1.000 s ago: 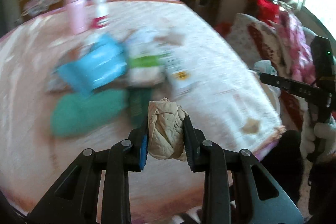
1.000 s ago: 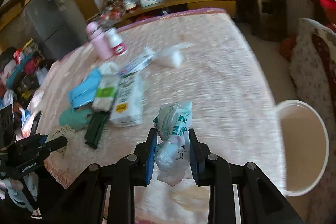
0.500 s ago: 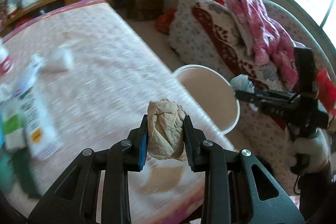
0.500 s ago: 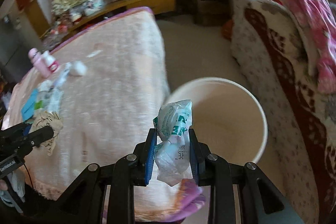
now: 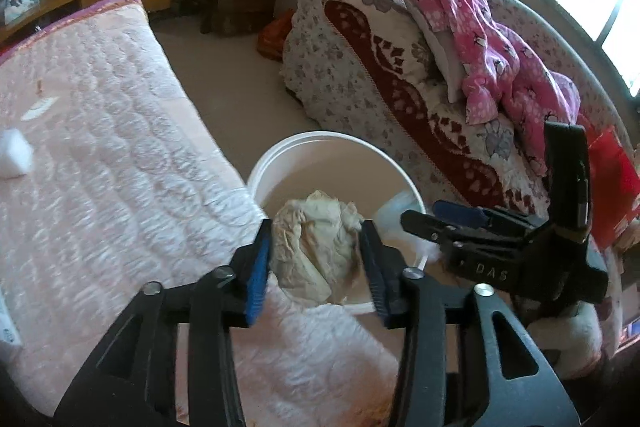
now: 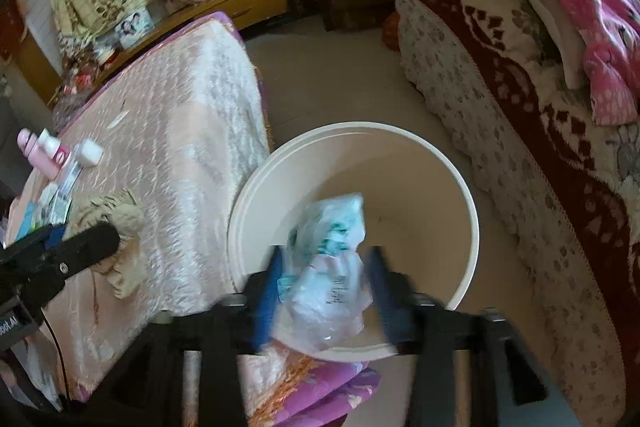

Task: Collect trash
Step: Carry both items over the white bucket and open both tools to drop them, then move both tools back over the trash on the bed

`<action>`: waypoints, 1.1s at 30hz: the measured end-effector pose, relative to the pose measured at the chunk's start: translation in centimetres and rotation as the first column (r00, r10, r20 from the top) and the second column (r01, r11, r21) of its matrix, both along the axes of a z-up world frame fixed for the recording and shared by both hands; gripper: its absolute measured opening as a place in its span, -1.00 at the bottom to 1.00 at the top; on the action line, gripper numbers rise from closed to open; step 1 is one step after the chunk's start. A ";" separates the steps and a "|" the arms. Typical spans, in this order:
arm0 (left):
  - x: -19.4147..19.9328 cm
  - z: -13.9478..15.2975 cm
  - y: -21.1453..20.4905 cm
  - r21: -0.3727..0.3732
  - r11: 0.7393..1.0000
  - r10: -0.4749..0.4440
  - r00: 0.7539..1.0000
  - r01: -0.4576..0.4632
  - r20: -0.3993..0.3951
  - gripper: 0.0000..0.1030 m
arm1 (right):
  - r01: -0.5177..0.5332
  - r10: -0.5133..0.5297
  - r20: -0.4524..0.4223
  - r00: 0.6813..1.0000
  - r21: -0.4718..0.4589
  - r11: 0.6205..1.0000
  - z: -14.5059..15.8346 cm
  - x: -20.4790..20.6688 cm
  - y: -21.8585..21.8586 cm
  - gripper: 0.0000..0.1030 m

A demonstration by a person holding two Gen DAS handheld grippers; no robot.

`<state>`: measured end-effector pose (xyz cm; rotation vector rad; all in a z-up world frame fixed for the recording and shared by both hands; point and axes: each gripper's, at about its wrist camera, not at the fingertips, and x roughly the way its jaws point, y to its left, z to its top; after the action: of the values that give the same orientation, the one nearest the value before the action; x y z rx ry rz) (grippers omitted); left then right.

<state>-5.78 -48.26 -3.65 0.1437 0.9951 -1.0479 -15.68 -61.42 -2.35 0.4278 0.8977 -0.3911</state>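
Note:
My left gripper (image 5: 316, 227) hangs at the near rim of a white bucket (image 5: 320, 137). Its jaws are opening, and a crumpled beige paper wad (image 5: 316, 255) still fills the gap and touches both pads. My right gripper (image 6: 325, 253) is over the bucket (image 6: 360, 126) with its jaws opening, blurred. A white plastic bag with green print (image 6: 328, 267) sits loose between them, also blurred. The right wrist view shows the left gripper (image 6: 80, 239) and its wad (image 6: 120, 219) at the left. In the left wrist view the right gripper (image 5: 424, 215) is at the right.
A pink quilted cover (image 5: 100, 147) lies left of the bucket, with a white ball (image 5: 14, 155) and pink bottles (image 6: 40, 151) on it. A sofa with a floral and red blanket (image 5: 380, 67) and a pink garment (image 5: 500, 39) is on the right. A strip of bare floor (image 6: 340, 87) runs between them.
Both grippers swung from above the cluttered cover over to the bucket beside it. Both pairs of jaws have spread wider. The wad has puffed out with the left jaws.

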 end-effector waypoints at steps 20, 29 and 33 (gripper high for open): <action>-1.3 1.5 3.8 0.040 0.991 0.120 0.977 -0.129 0.179 0.14 | -0.033 0.033 -0.004 0.999 -0.074 0.997 1.2 -0.3 2.2 0.23; -0.7 2.9 8.6 0.037 0.977 0.196 0.950 -0.212 0.244 0.14 | -0.109 0.115 0.038 0.993 -0.131 0.985 5.3 1.3 6.7 0.29; -0.5 3.4 11.1 0.036 0.968 0.229 0.938 -0.247 0.260 0.14 | -0.156 0.168 0.063 0.984 -0.161 0.974 7.1 2.1 9.5 0.40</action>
<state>-6.26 -37.16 -0.25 0.2028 0.7927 -0.7521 -13.54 -51.93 4.70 0.2222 0.8152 -0.2902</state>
